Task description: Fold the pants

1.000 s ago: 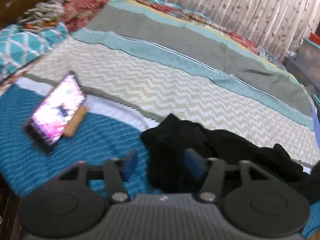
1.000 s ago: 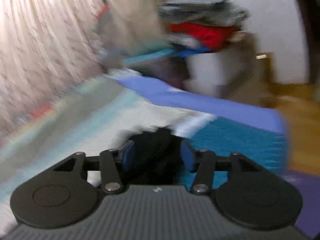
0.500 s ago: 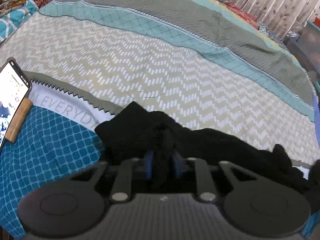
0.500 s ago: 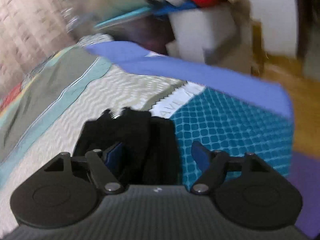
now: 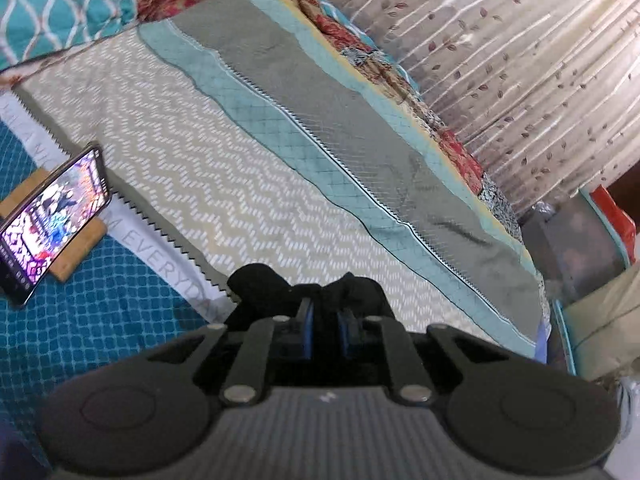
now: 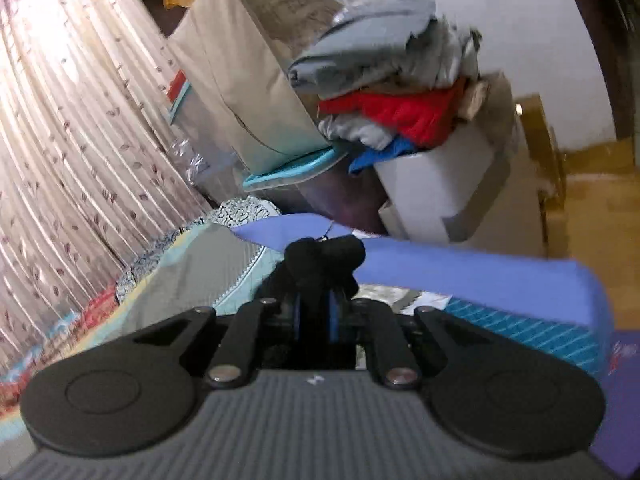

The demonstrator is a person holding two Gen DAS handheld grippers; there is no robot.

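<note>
Patterned bed [image 5: 224,184], lit phone [image 5: 52,224] propped on wooden block [image 5: 78,250]

Leaf-print curtain [image 5: 532,76] — wood floor [image 6: 596,216]

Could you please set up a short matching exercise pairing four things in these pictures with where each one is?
Things:
1. black pants
2. phone
3. red garment
4. leaf-print curtain

Places:
A. along the bed's far side
B. in the clothes pile beside the bed
C. propped on a wooden stand
D. pinched in both grippers

Pairs: 1-D, 2-C, 3-B, 4-A
</note>
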